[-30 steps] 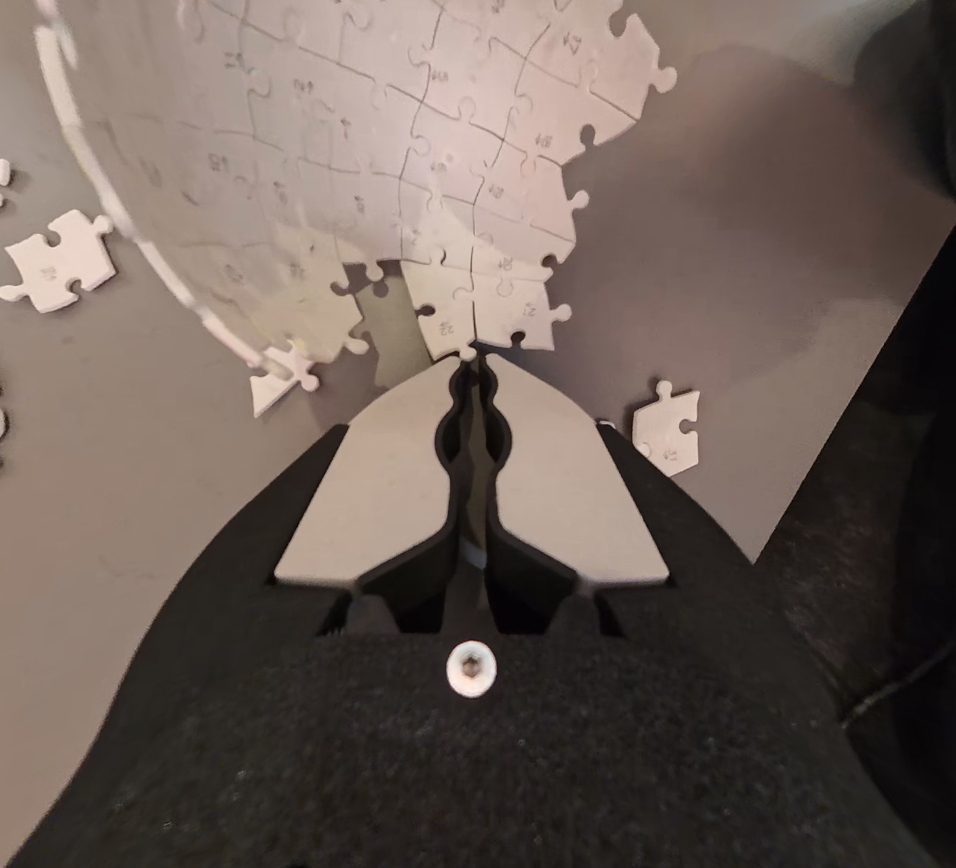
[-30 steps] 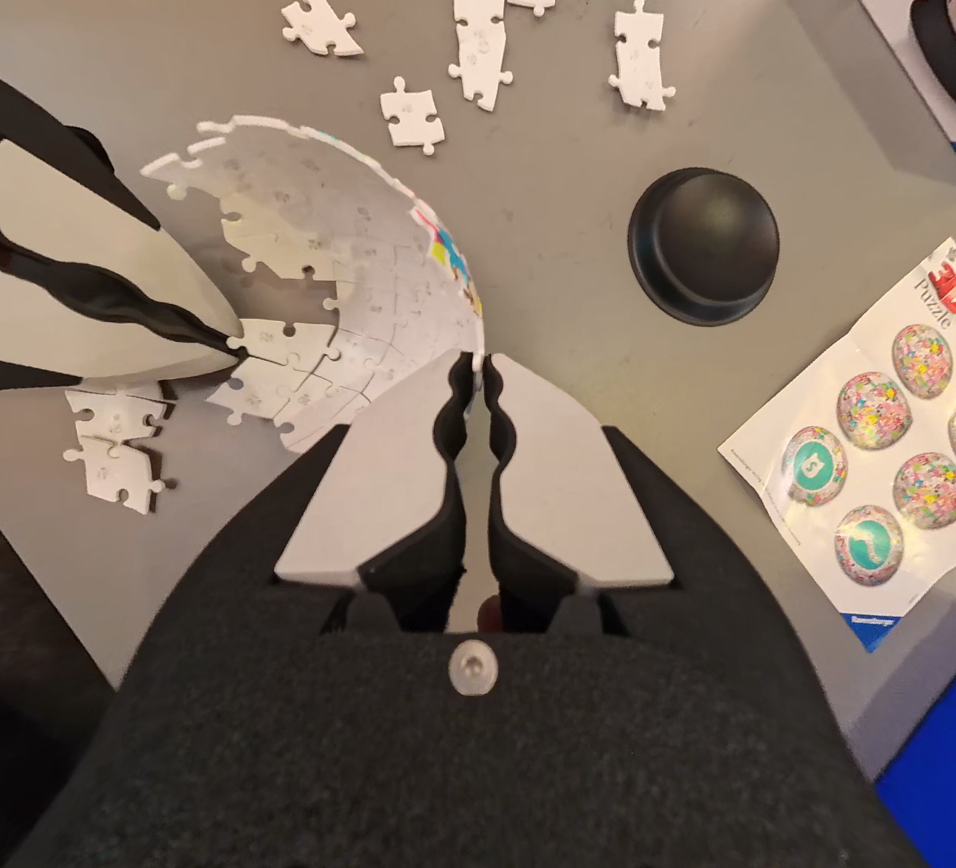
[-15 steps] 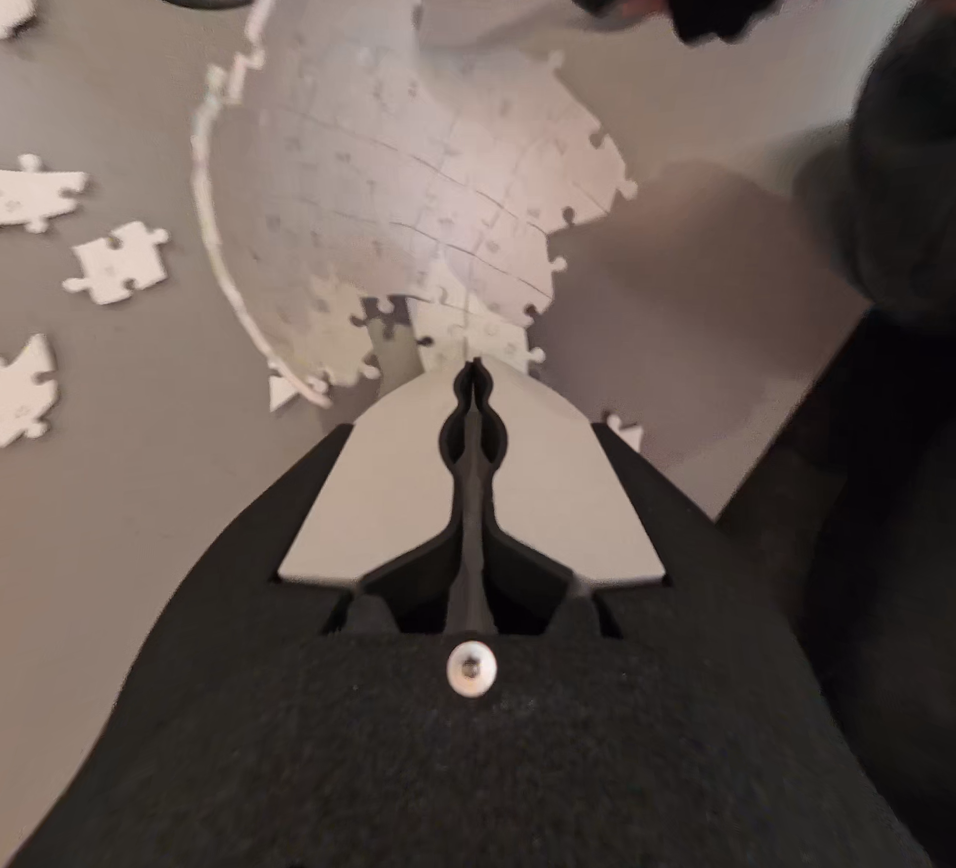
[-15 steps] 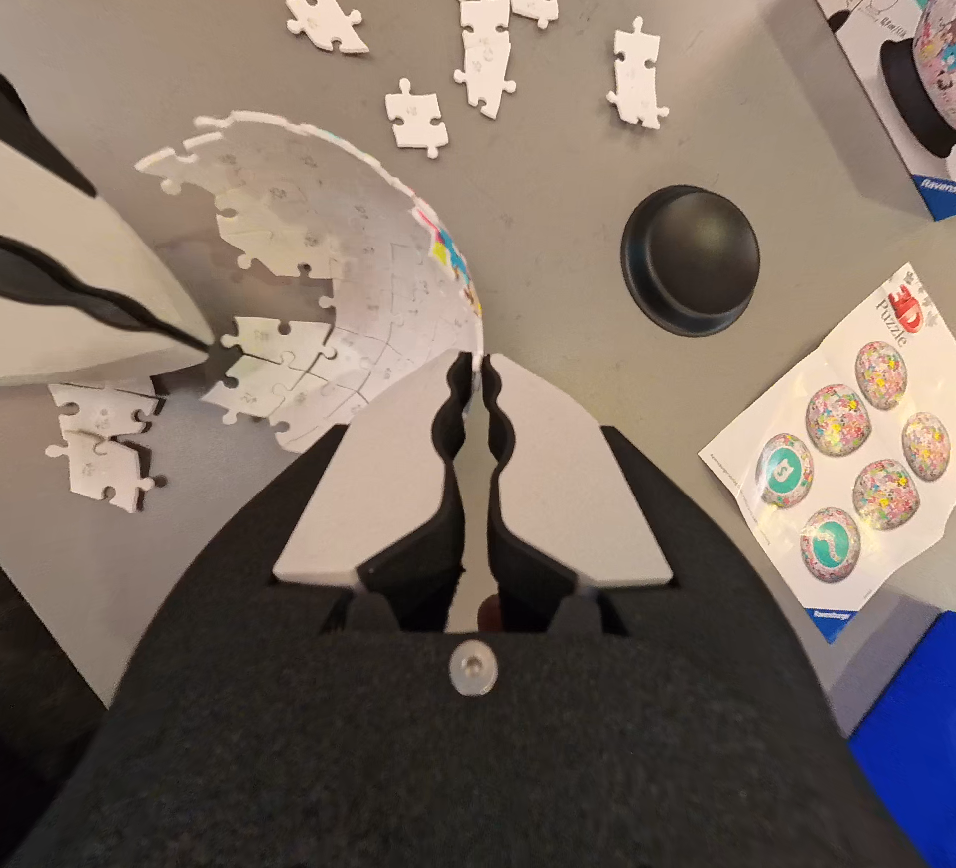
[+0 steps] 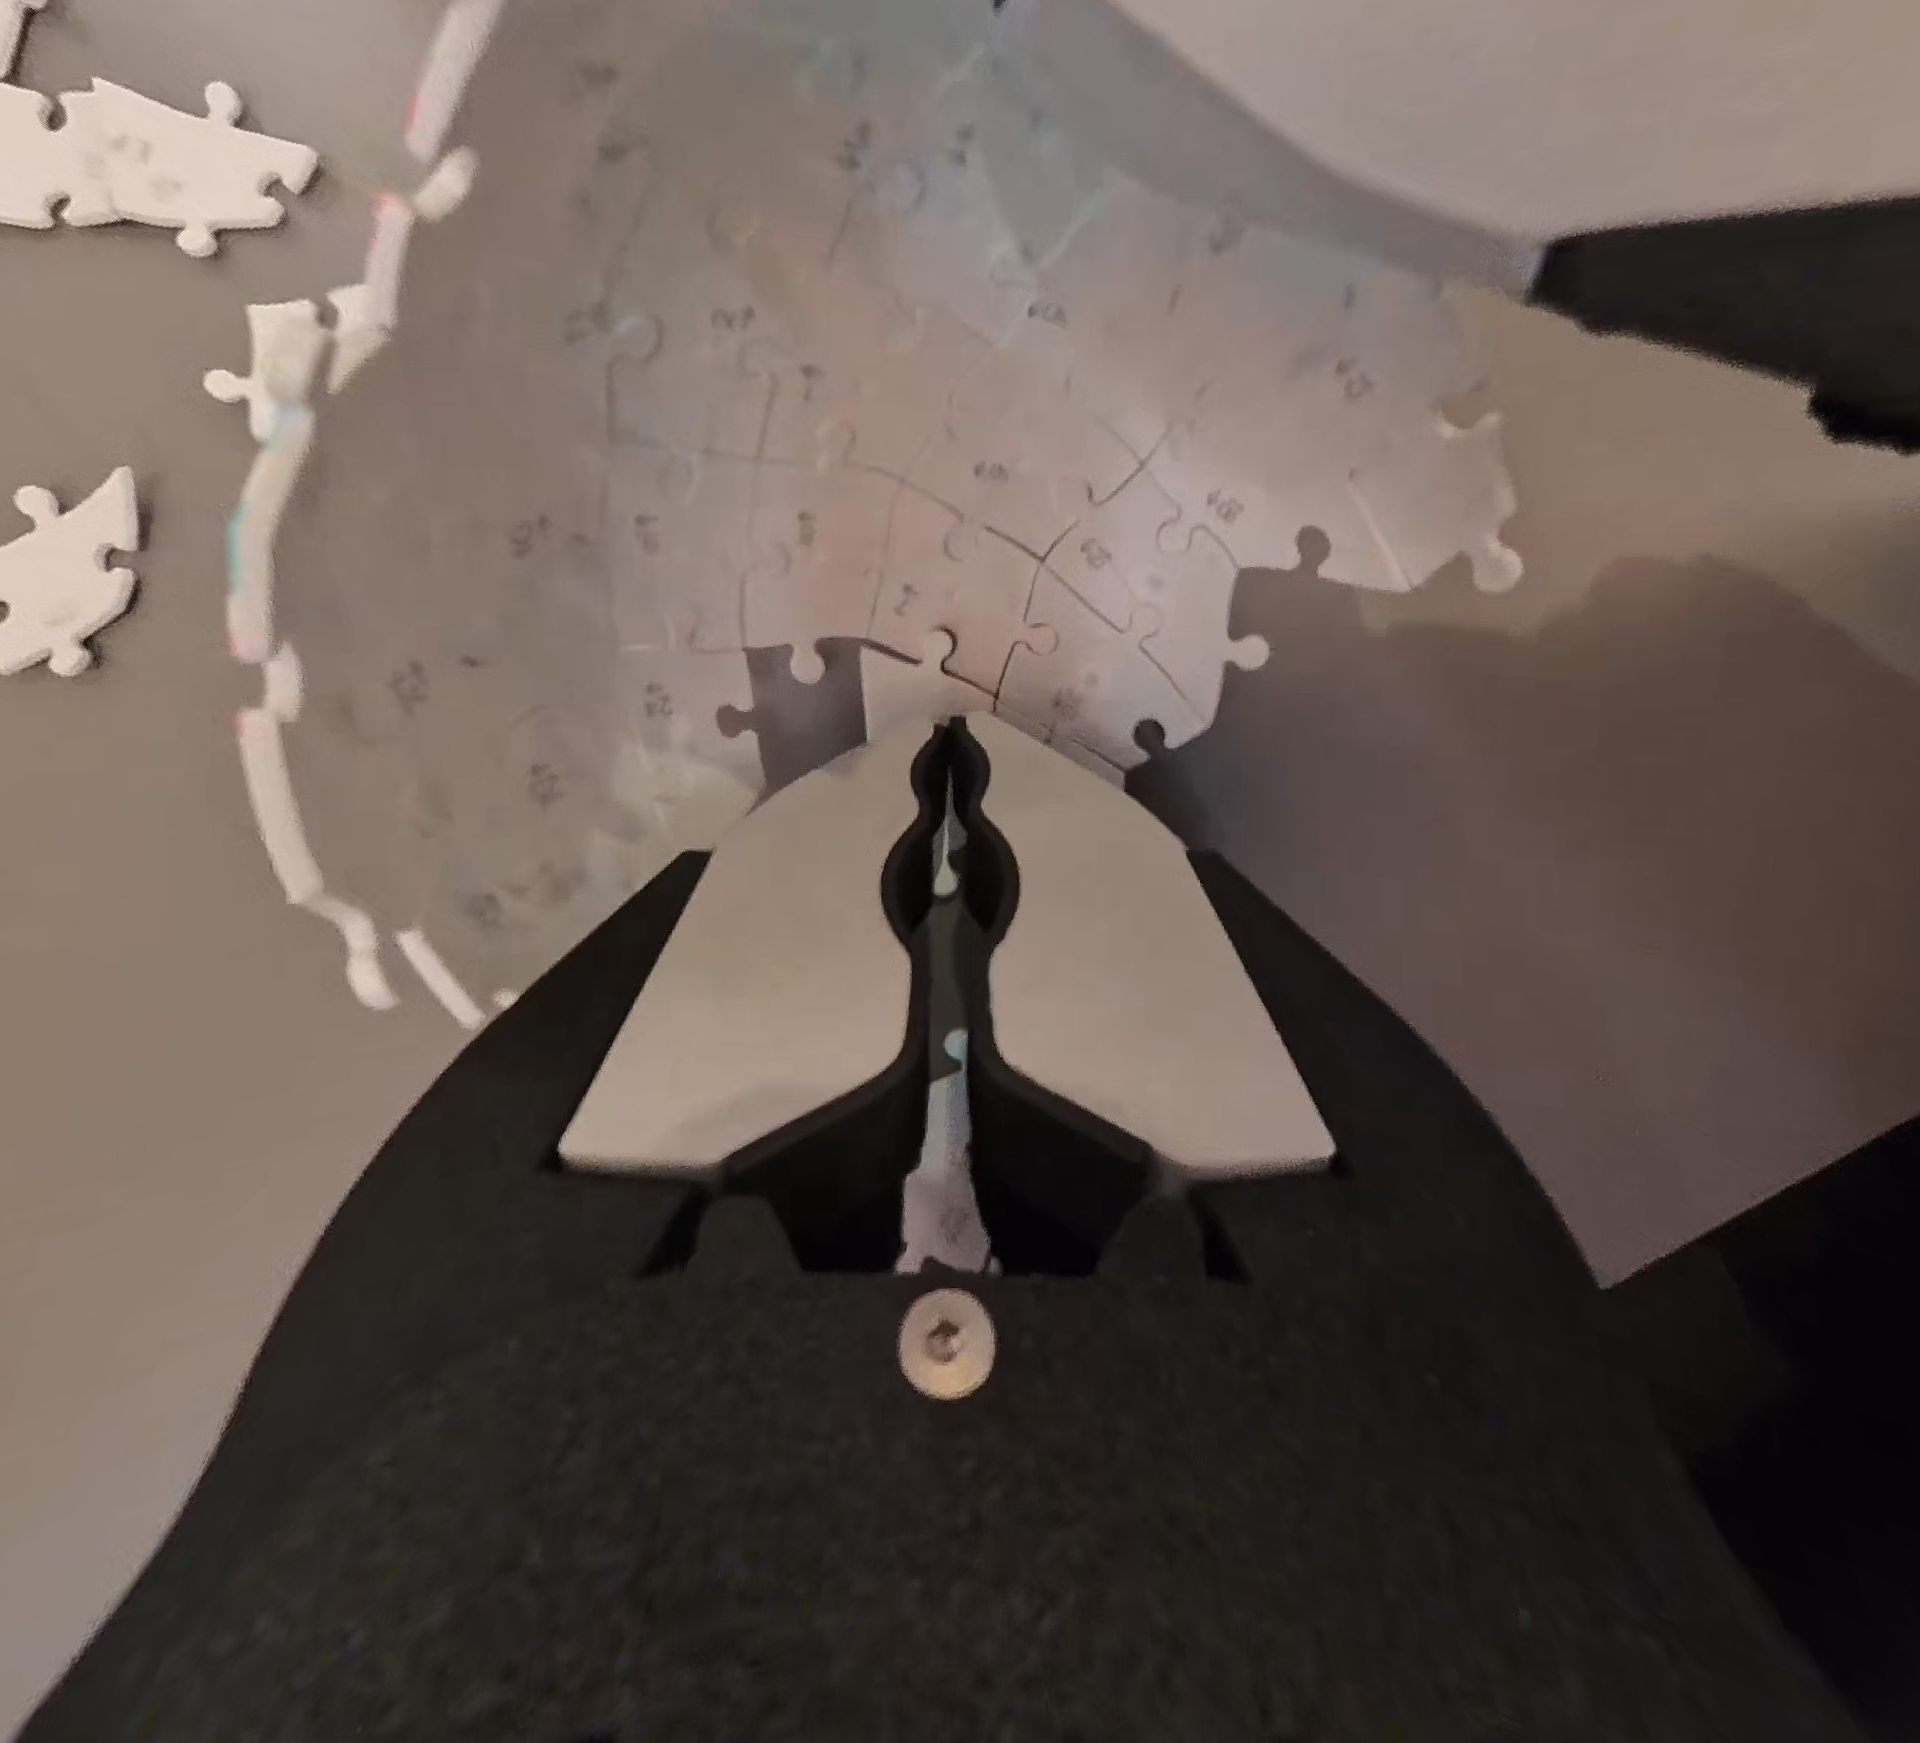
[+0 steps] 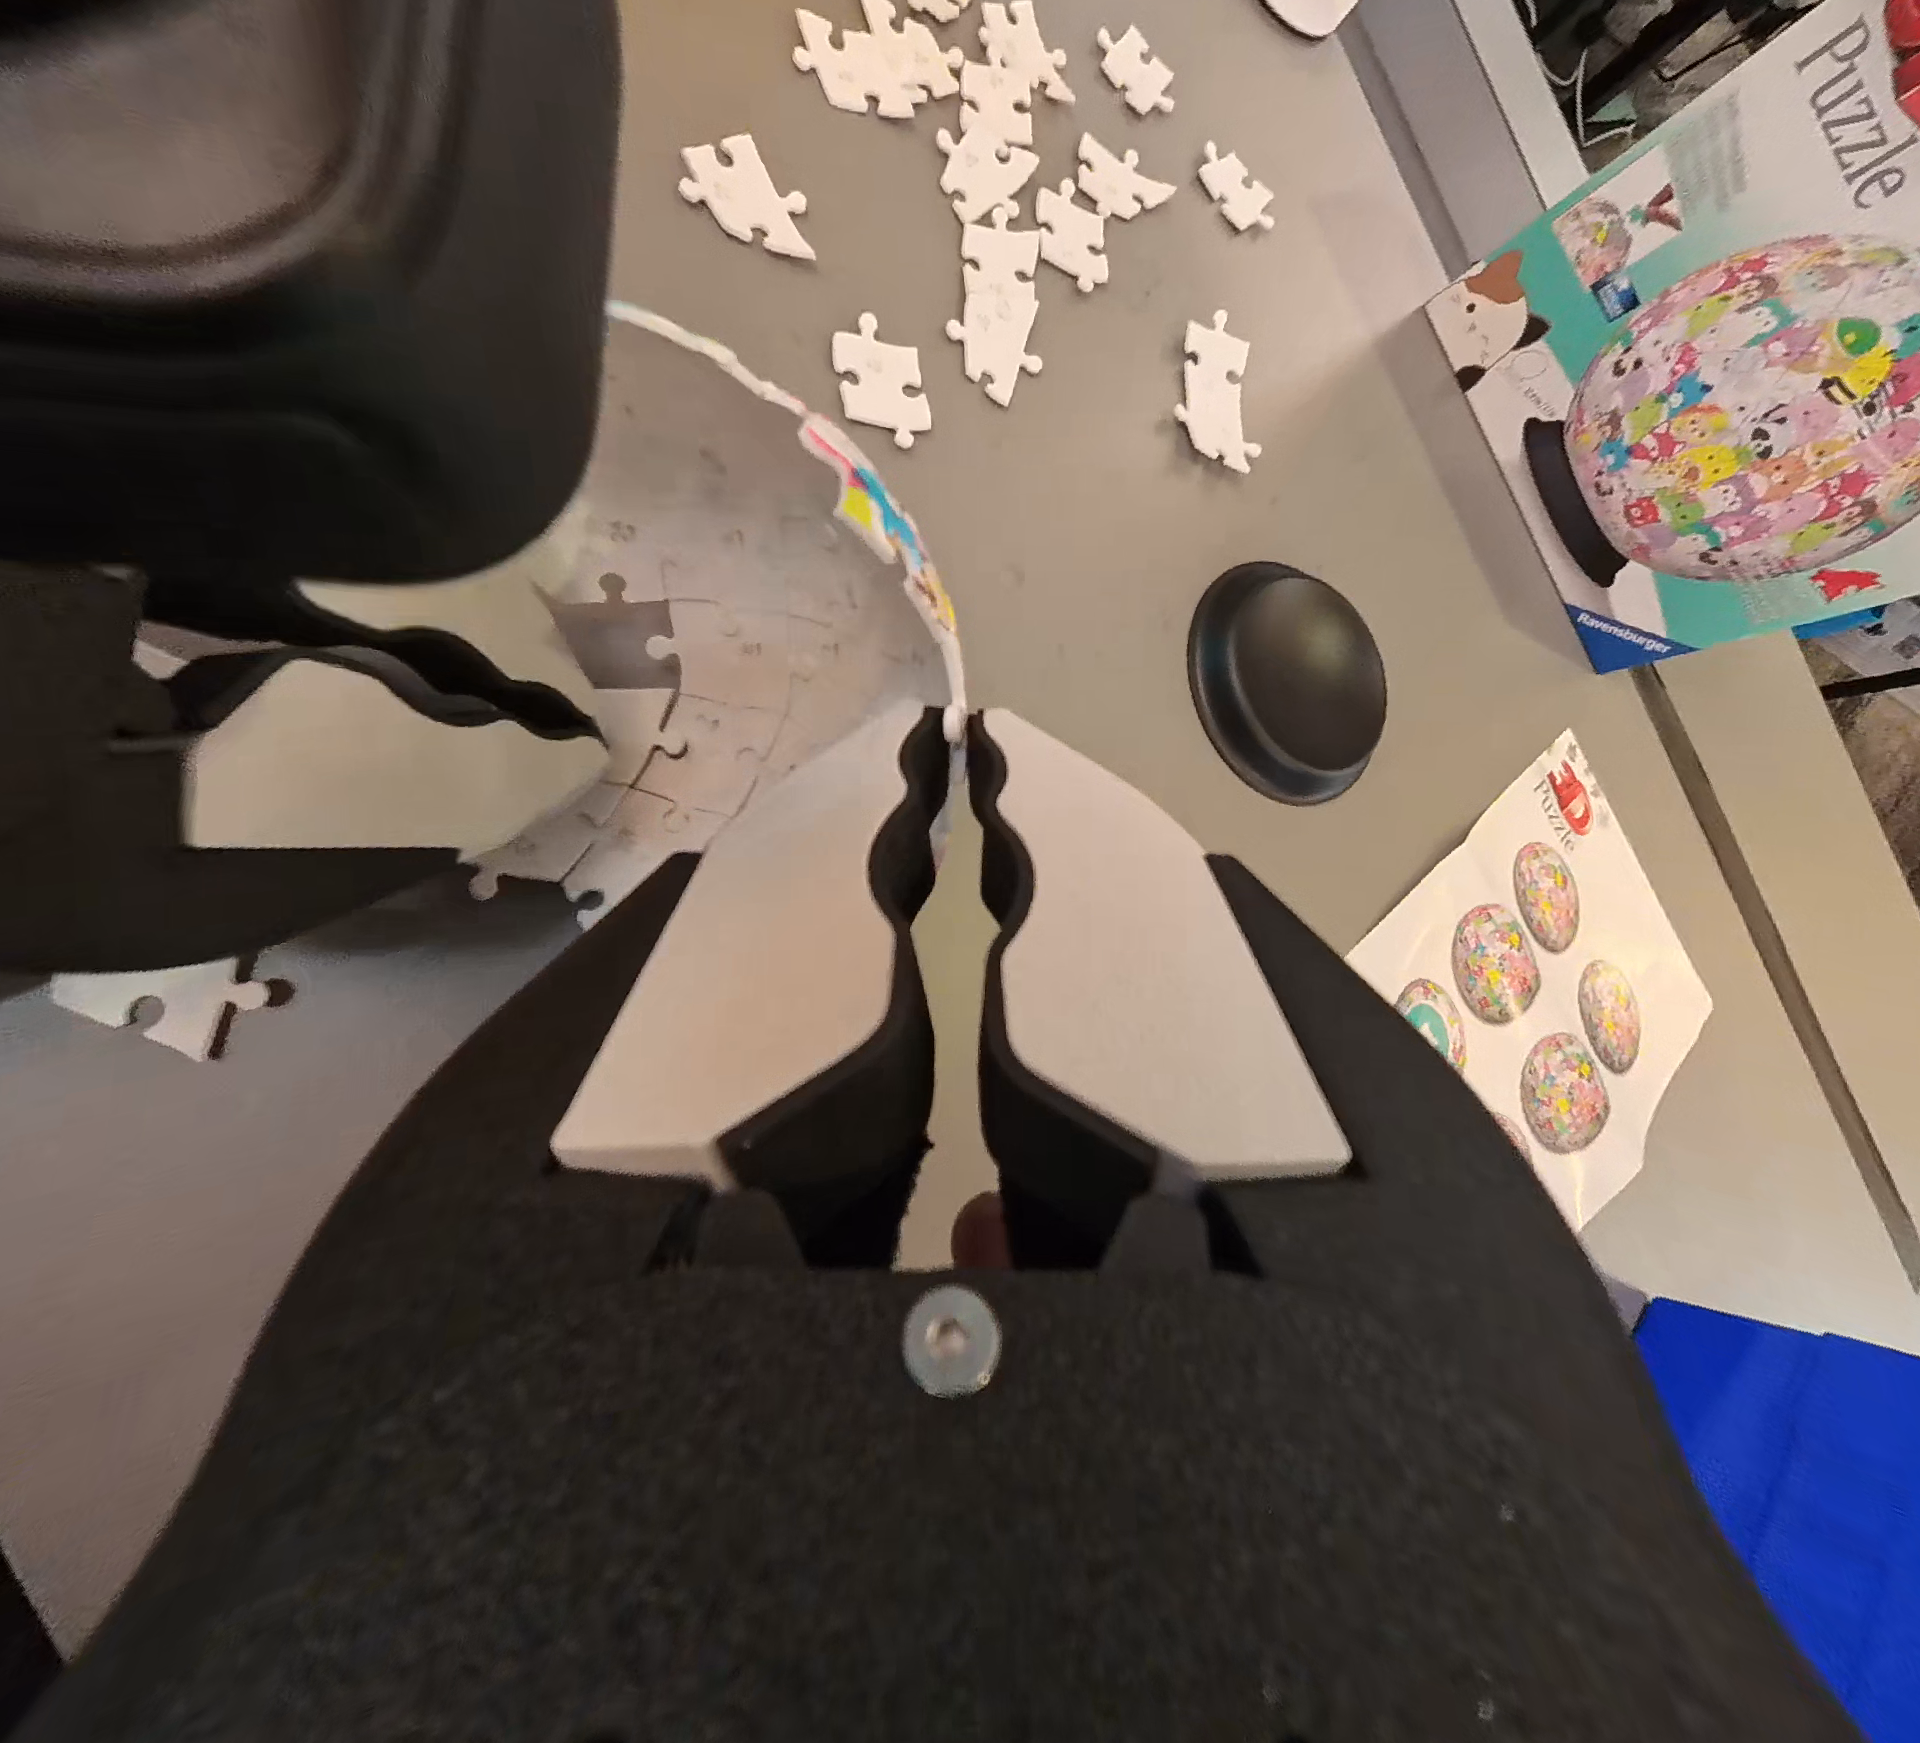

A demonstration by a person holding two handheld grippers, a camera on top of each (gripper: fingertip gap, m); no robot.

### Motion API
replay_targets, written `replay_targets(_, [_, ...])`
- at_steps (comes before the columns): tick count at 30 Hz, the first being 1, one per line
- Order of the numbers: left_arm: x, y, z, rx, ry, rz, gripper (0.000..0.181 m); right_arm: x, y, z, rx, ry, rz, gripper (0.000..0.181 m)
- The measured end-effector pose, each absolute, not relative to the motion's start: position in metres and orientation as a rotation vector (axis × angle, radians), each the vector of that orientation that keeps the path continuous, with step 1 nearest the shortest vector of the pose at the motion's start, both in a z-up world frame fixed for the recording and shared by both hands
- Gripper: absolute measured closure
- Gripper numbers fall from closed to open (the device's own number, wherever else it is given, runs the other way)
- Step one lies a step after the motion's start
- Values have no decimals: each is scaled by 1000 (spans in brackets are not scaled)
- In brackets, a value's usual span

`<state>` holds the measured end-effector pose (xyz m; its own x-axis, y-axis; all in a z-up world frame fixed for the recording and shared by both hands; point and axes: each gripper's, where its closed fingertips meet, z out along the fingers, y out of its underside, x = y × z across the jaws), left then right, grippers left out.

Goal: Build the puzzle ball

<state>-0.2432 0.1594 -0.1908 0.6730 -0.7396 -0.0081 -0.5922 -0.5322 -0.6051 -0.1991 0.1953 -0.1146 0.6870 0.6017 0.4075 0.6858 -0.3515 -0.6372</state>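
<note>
Right gripper [image 6: 961,725] is pinched onto the rim of the half-built shell [image 6: 790,633], its fingers nearly together with the thin edge caught at the tips. The left gripper [image 5: 951,735] is squeezed almost closed right at the shell's [image 5: 831,467] ragged lower edge; a pale sliver shows in the slit between its fingers, but I can't tell if that's a piece or just what's behind. In the right wrist view the left one comes in from 9 o'clock, tips inside the bowl of the shell. The shell's inside is white and numbered, with colour showing only along the outer rim. Loose pieces [image 6: 987,166] are scattered on the grey table [image 6: 1091,467] around 12 o'clock, the black stand [image 6: 1286,680] sits at 3 o'clock just past the shell, the box [image 6: 1714,405] lies at 2 o'clock, and the leaflet [image 6: 1527,987] lies at 4.
</note>
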Motion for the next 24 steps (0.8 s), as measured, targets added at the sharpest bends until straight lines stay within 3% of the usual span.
replay_targets(19, [-232, 163, -193, -2282, 1042, -314, 181, -195, 197, -115, -2075, -988, -167, 178])
replay_targets(24, [-239, 149, -158, -2166, 1023, -454, 181, -187, 200, -120, -2135, -965, -156, 177])
